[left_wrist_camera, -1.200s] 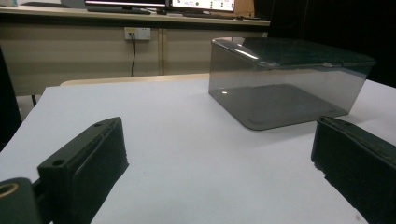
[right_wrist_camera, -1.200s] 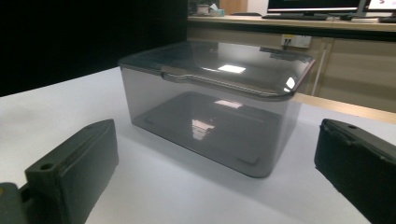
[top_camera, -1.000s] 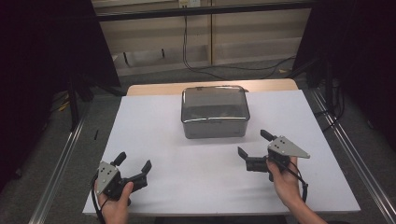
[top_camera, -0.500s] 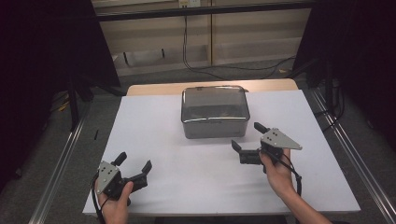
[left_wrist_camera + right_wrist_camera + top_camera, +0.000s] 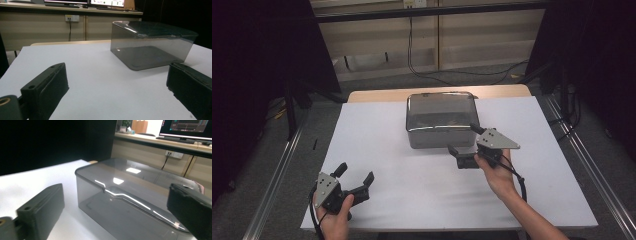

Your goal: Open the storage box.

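Right tongs [image 5: 465,143], jaws wide and empty, at the lidded box's [image 5: 441,119] five o'clock corner; left tongs [image 5: 356,179] agape, nothing gripped yet.

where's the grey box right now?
High view: the grey box sits at the table's far middle, just beyond the right gripper.

My high view looks forward and down from my side onto the white table [image 5: 412,175]. My left gripper view sits low near the table's front, looking across at the grey lidded box [image 5: 152,45] from well off. My right gripper view faces the box [image 5: 130,202] from close by (nearly at its corner). All three share that box [image 5: 441,119].
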Demonstrator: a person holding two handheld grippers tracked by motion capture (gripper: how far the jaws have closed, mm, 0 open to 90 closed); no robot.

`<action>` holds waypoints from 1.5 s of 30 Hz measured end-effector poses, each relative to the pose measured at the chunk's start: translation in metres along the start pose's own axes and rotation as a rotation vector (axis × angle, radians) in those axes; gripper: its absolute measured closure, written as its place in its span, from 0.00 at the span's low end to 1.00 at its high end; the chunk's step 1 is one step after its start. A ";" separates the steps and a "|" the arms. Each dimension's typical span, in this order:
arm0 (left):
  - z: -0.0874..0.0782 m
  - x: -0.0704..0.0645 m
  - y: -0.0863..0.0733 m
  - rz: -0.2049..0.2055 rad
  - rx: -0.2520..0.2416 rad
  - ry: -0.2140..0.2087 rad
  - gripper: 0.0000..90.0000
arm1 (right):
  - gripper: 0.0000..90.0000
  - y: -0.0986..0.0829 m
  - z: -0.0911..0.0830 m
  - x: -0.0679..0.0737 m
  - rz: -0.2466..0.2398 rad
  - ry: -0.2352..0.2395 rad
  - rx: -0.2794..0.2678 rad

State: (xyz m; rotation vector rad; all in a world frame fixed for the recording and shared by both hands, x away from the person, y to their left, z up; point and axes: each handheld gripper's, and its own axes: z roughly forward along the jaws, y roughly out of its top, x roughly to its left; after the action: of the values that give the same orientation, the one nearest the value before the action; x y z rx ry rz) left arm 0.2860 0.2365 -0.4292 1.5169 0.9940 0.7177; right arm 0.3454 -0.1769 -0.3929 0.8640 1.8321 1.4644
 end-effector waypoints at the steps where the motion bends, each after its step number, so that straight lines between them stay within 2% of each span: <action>1: 0.000 0.000 0.000 -0.001 0.001 -0.001 0.04 | 0.01 0.001 0.001 0.001 -0.003 0.004 0.000; 7: 0.000 0.000 0.000 -0.001 0.004 -0.003 0.04 | 0.00 0.006 0.011 0.006 -0.081 -0.006 0.000; 8: 0.000 0.000 0.000 -0.004 0.000 -0.006 0.04 | 0.00 0.007 0.013 0.007 -0.110 -0.017 -0.003; 9: 0.000 0.000 0.000 -0.002 -0.001 -0.005 0.04 | 0.00 0.008 0.015 0.007 -0.159 -0.032 -0.006; 10: 0.000 0.000 0.000 -0.002 -0.002 -0.005 0.04 | 0.00 0.008 0.016 0.008 -0.183 -0.031 -0.002; 12: 0.000 0.001 0.000 0.001 0.004 -0.006 0.04 | 0.00 0.009 0.019 0.008 -0.209 -0.028 0.003; 16: 0.000 0.001 0.000 -0.001 0.005 -0.003 0.04 | 0.00 0.007 0.027 0.010 -0.296 -0.045 0.038; 20: 0.001 0.000 0.000 -0.002 0.006 -0.005 0.04 | 0.00 0.004 0.033 0.010 -0.322 -0.037 0.062; 27: 0.002 -0.001 0.000 0.005 0.006 -0.007 0.04 | 0.00 0.004 0.039 0.007 -0.452 -0.064 0.076; 29: 0.002 0.000 0.000 0.006 0.007 -0.004 0.04 | 0.00 0.003 0.041 0.008 -0.506 -0.077 0.084; 30: 0.002 0.000 0.000 0.003 0.008 -0.005 0.04 | 0.00 0.002 0.042 0.009 -0.549 -0.088 0.085; 33: 0.004 0.001 0.001 -0.001 0.008 -0.006 0.04 | 0.02 -0.001 0.045 0.011 -0.600 -0.093 0.098; 41: 0.005 0.000 0.000 0.005 0.015 -0.007 0.04 | 0.14 -0.002 0.050 0.017 -0.836 -0.138 0.128; 45: 0.005 0.002 0.000 -0.001 0.015 0.000 0.04 | 0.20 -0.003 0.050 0.020 -0.891 -0.141 0.131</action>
State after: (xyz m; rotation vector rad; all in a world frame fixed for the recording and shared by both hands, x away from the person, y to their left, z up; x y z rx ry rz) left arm 0.2909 0.2358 -0.4303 1.5291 1.0026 0.7107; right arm 0.3736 -0.1332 -0.4061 0.1255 1.8457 0.7037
